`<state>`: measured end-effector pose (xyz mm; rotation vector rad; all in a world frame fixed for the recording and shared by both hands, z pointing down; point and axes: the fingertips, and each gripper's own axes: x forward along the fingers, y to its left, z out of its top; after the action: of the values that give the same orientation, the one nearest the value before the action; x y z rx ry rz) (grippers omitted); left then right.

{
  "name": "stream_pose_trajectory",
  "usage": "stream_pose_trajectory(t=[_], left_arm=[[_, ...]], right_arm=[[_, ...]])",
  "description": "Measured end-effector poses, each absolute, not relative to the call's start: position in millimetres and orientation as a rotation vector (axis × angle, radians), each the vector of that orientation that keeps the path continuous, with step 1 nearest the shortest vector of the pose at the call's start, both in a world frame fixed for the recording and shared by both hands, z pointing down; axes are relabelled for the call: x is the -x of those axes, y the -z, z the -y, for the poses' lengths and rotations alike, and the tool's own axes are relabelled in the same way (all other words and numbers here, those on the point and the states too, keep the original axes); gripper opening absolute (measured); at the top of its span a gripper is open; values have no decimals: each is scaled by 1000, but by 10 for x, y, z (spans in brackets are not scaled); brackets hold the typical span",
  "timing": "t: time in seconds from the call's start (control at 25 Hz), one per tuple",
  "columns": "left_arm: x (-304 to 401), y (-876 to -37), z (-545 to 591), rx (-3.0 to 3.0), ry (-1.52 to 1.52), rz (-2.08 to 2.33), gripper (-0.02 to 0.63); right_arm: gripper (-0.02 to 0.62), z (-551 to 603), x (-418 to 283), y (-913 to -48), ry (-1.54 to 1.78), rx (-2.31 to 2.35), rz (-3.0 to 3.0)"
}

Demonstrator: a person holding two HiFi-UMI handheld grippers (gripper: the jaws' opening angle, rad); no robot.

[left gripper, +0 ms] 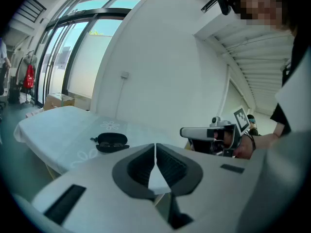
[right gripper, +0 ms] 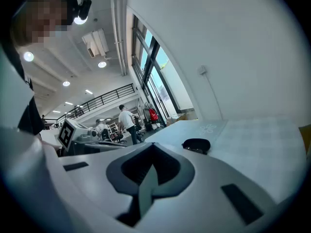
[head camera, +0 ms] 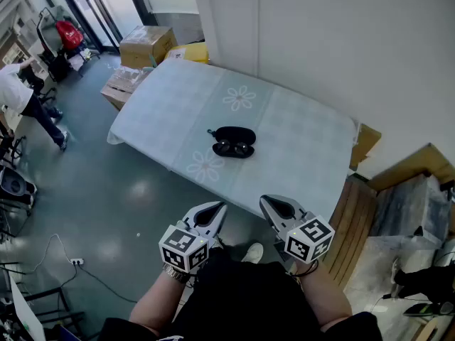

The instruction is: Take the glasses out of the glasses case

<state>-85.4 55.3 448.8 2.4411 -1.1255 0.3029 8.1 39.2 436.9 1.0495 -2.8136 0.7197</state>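
The left gripper (left gripper: 155,155) had its jaws pressed together on nothing, and the right gripper (right gripper: 152,154) was clenched and empty too. Both hung side by side off the table's (head camera: 306,163) near edge. Well beyond them, mid-table, the black glasses case (head camera: 234,137) lay open with the glasses (head camera: 233,148) inside.

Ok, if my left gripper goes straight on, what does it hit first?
The left gripper would probably meet the table, just right of the glasses case, not the case; depth is unclear.
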Motion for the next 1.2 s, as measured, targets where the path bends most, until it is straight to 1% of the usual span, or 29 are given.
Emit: stream_pose_trajectory(t=[1.2], left_arm=[[724,-4483,-327,-2442,-311,1136,34]], right_arm=[[23,-205,-198,-4294,-676,-1025,2858]])
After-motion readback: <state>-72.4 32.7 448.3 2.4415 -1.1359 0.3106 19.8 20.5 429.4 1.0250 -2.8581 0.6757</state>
